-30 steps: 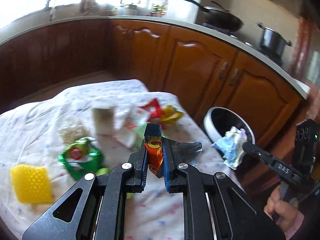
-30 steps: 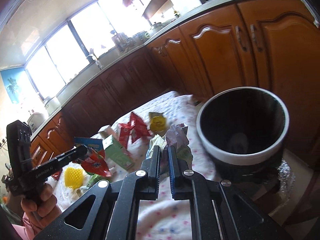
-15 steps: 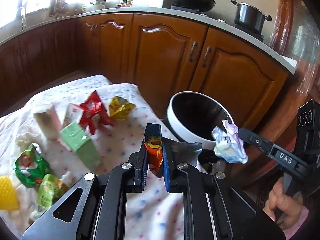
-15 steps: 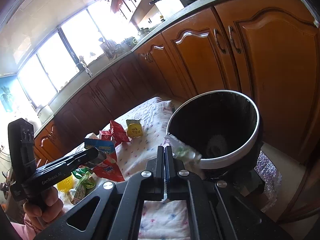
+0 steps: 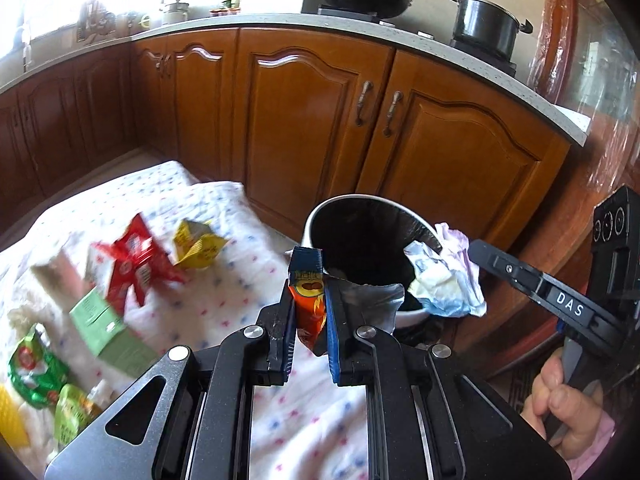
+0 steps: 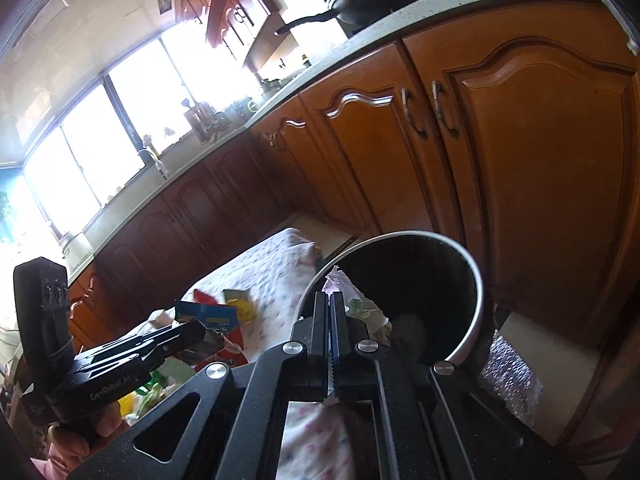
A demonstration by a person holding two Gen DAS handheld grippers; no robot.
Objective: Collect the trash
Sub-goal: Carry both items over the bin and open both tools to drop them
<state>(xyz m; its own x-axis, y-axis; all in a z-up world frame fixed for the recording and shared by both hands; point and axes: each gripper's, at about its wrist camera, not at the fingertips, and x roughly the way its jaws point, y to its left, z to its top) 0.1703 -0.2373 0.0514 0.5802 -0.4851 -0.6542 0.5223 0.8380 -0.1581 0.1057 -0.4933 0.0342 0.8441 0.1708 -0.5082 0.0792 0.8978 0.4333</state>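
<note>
Daylight is admitted through the windows (image 6: 120, 132), which are blown out to white in both views. The cabinet doors (image 5: 312, 120) are evenly lit, with soft glare on their panels. Straight lines are bent by fisheye distortion, and the corners are vignetted black. The wrappers (image 5: 136, 264) are smeared by motion blur.

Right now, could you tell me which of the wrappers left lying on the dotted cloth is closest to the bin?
The crumpled yellow wrapper. It lies at the far edge of the litter, toward the white-rimmed black bin; the red wrapper and green packets sit further away.
</note>
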